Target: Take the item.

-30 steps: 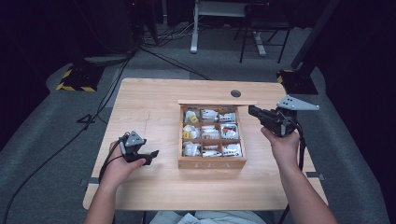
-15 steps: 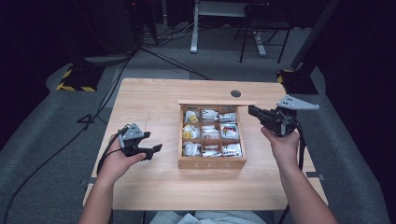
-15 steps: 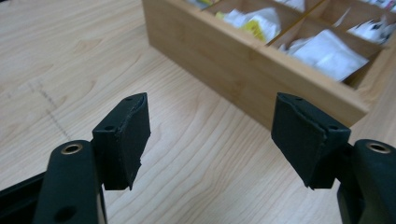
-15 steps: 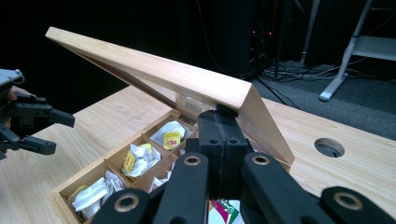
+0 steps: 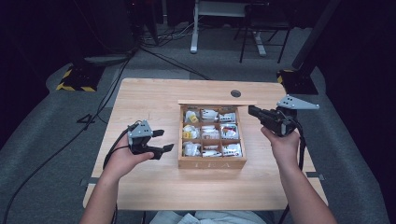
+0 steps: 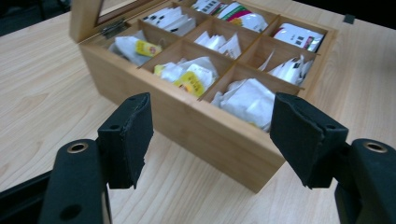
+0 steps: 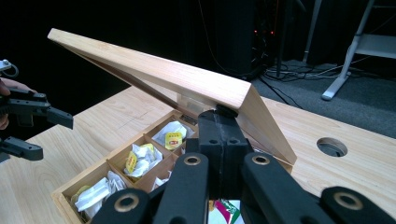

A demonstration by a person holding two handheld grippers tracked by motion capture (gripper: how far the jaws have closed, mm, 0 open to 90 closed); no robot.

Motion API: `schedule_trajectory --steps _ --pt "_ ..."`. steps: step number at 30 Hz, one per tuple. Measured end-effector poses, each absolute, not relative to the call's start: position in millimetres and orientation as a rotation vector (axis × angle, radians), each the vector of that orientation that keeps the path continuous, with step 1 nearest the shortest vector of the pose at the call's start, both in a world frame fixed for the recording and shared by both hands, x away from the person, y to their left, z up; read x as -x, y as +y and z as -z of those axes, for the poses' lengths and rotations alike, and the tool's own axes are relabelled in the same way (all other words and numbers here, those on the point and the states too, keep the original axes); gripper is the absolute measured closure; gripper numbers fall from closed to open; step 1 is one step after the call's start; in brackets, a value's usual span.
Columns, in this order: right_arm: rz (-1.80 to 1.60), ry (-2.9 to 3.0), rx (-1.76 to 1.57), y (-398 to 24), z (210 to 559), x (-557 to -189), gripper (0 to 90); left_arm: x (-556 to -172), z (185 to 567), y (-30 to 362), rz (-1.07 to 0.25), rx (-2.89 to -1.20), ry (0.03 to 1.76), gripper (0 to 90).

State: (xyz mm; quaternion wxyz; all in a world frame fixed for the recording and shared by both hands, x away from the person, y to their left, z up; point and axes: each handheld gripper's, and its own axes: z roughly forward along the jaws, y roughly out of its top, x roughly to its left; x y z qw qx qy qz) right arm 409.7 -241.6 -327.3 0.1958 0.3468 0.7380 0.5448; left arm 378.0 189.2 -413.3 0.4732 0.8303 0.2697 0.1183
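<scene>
Tabletop [image 5: 154, 98]: tea box [image 5: 212, 161] sits ahead of spread left fingers [image 6: 126, 133]; clenched right fingers [image 7: 223, 140] prop its lid [image 7: 159, 77].

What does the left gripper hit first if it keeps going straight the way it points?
Probably the near side wall of the tea box. The left gripper has open jaws framing that wall, bare table between; depth is uncertain.

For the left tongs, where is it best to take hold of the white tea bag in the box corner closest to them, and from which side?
Probably from above. The white tea bag lies heaped in the corner compartment of the wooden tea box, with walls around it. Its raised, crumpled top stands near the rim, so the open left tongs could pinch that upper fold, coming down over the near wall.
</scene>
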Motion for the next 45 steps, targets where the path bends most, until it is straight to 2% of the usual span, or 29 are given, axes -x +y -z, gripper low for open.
schedule_trajectory --steps 25,45 --pt "-1.536 2.073 -0.97 -242.4 327.3 -410.5 89.8 -376.0 395.8 118.6 -0.2 -2.052 0.559 30.5" --pt "-1.546 2.076 -0.965 -243.2 327.4 -411.6 89.8 -386.9 400.3 75.8 -0.167 -2.065 0.55 31.5"
